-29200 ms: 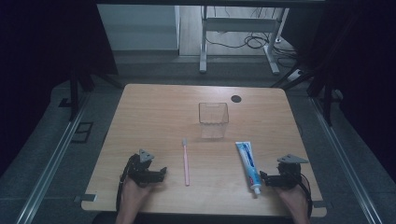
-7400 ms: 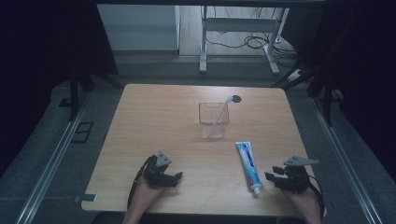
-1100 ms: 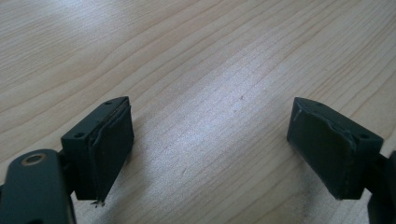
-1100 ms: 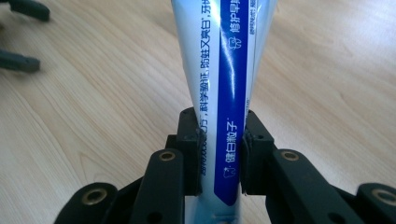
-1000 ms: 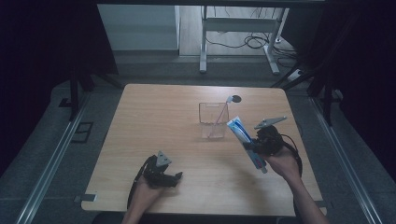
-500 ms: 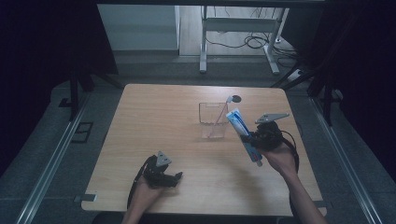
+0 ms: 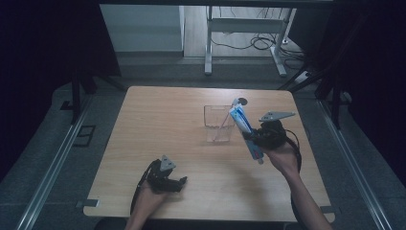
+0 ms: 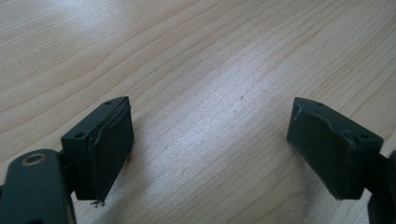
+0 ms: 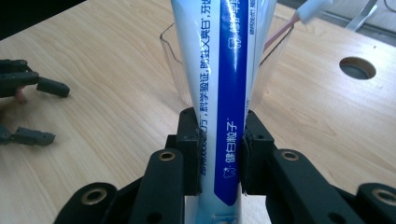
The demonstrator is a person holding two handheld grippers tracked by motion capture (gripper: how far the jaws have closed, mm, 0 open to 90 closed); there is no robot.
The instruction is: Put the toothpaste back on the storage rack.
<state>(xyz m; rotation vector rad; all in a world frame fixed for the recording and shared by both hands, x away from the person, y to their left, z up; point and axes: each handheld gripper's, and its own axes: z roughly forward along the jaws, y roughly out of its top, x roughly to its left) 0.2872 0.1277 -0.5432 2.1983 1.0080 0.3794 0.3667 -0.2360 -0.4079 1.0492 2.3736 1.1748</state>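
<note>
The right gripper (image 7: 255,135), clenching the blue-and-white toothpaste tube (image 7: 245,130), had lifted it toward the clear plastic cup (image 7: 219,123) at eleven o'clock; the left gripper (image 7: 180,182) lay released.

A light wooden rectangular surface (image 7: 158,124) fills the frame's middle, with a round dark hole (image 7: 242,101) near its far edge. Behind, at upper centre, a white metal frame (image 7: 244,28) stands on grey floor beside tangled black cables (image 7: 261,43).
</note>
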